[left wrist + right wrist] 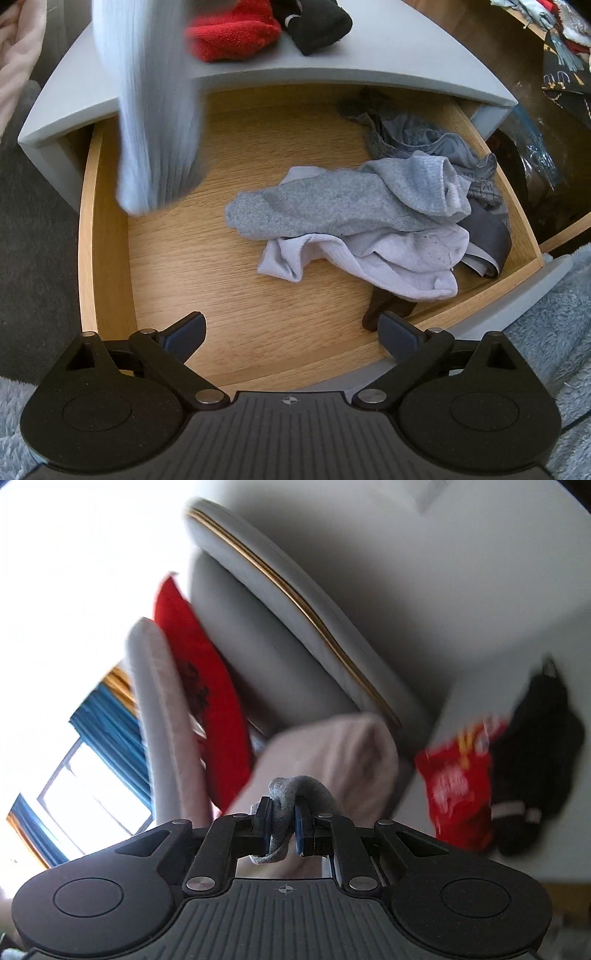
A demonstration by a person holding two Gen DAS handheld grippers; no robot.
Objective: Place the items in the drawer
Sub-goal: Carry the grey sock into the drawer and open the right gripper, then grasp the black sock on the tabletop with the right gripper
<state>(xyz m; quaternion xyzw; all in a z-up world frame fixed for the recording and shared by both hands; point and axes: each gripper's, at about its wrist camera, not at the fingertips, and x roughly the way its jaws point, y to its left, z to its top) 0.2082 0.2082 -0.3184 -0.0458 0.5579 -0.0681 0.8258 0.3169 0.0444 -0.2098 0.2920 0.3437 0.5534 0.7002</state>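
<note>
The wooden drawer stands pulled out of a grey cabinet. Inside lie a grey sock, a pale lilac sock and bluish-grey underwear at the right. My left gripper hangs open over the drawer's front, nothing between its fingers. A pale grey sock, blurred, dangles over the drawer's left side. In the right wrist view my right gripper is shut on that grey sock, pointing roughly level. A red sock and a black sock lie on the cabinet top.
Grey carpet lies left of the cabinet and a fluffy blue rug at the lower right. A dark cluttered bag is at the right. The right wrist view shows a grey headboard, a red pillow and a pink blanket.
</note>
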